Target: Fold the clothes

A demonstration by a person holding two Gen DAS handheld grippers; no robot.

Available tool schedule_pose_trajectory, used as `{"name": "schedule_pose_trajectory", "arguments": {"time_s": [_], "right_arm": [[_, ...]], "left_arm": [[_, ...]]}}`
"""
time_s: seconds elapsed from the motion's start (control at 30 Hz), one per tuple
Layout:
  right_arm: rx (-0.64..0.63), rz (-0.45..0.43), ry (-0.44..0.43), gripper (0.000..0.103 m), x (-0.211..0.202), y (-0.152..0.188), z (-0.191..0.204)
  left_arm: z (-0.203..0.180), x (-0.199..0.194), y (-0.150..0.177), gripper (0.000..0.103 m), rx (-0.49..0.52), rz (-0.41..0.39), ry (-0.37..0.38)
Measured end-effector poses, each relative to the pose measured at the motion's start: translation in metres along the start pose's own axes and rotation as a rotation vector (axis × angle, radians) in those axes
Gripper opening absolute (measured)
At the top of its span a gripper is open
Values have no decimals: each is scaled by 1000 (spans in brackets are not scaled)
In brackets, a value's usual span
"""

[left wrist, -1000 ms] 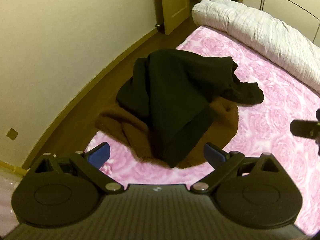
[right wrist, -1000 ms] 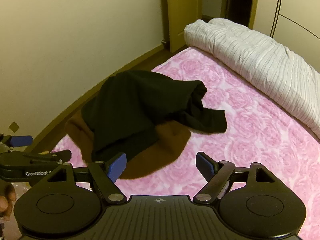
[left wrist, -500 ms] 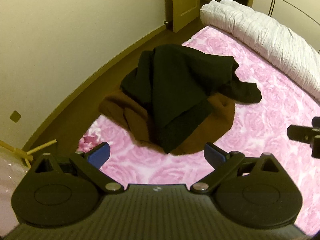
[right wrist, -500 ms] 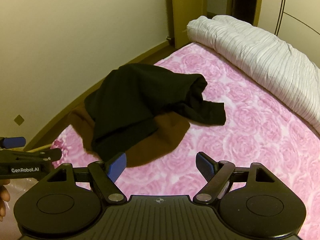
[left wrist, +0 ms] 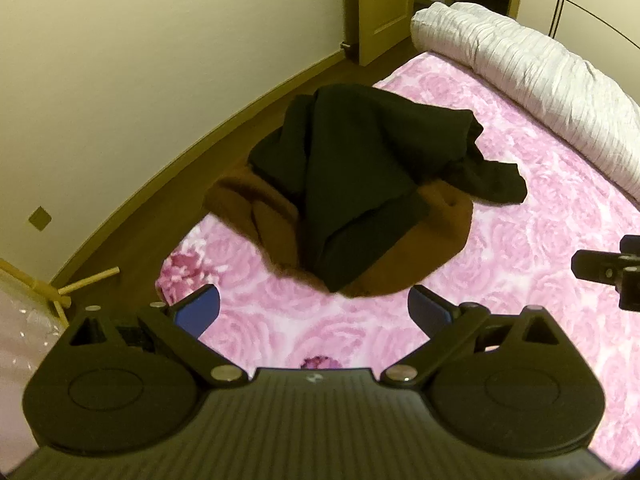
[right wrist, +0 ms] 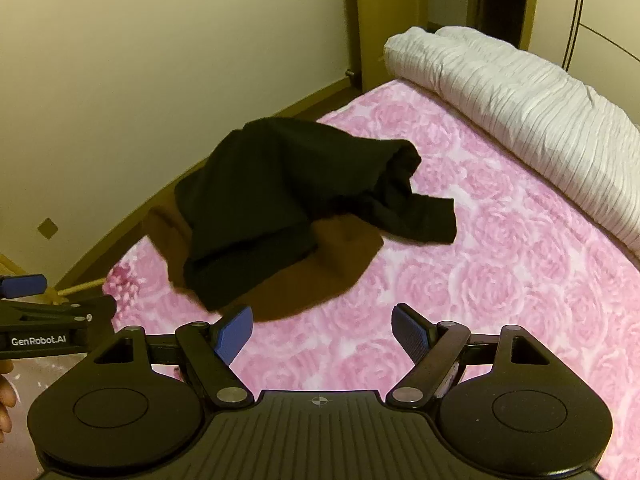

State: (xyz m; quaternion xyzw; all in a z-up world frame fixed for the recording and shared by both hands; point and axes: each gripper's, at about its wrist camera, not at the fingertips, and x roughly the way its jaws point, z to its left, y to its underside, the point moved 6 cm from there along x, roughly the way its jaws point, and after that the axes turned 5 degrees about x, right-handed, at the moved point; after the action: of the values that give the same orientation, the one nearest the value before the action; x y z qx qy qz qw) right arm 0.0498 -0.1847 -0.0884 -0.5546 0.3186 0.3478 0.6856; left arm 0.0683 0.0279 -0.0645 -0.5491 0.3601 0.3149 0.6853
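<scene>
We see a heap of clothes on the bed (left wrist: 520, 280), near its left edge & toward the near-left corner. On top lies a black garment (left wrist: 360, 168) (right wrist: 280, 184), crumpled, w/ one flat end trailing out toward the middle of the bed. Under it is a brown garment (left wrist: 432, 244) (right wrist: 320, 268), showing on both sides of the black one; its left part reaches the bed's left edge, can't tell whether it hangs over. Nothing here is folded yet.

Our left gripper (left wrist: 314, 310) hangs above the near edge of the bed, jaws wide apart, nothing between the blue pads (left wrist: 200, 308). The heap sits just beyond it, not touching. Our right gripper (right wrist: 322, 330) is likewise spread wide & empty, over bare pink rose-print cover, w/ the brown garment's near hem just ahead of its left pad (right wrist: 236, 328). Each gripper shows at the margin of the other's view; part of a hand (right wrist: 6, 396) shows at the left margin of the right wrist view.

Along the far edge of the bed lies a rolled white quilt (left wrist: 532, 80) (right wrist: 520, 108), well apart from the clothes. Left of the bed: brown floor (left wrist: 192, 200), cream wall (left wrist: 140, 60), a wooden door (left wrist: 380, 8) at the far end.
</scene>
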Motion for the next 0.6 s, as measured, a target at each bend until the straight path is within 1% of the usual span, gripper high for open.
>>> {"name": "schedule_pose_trajectory", "arguments": {"time_s": [0.1,0.37,0.5,0.6], "right_arm": [[-4,5,-1,80,1,3,-6],[-9,21,-6,80,8,8,-19],[-10,42,-10,80,21,10,-20],[-5,42,7,80,32,6,-24]], "left_arm": [[-4,1,3,99,-9,6,-1],[-9,-2,7,99,-16,-13,-8],[-8,5,7,99,21,-12,-1],[-8,22,0,99,54,3,23]]}}
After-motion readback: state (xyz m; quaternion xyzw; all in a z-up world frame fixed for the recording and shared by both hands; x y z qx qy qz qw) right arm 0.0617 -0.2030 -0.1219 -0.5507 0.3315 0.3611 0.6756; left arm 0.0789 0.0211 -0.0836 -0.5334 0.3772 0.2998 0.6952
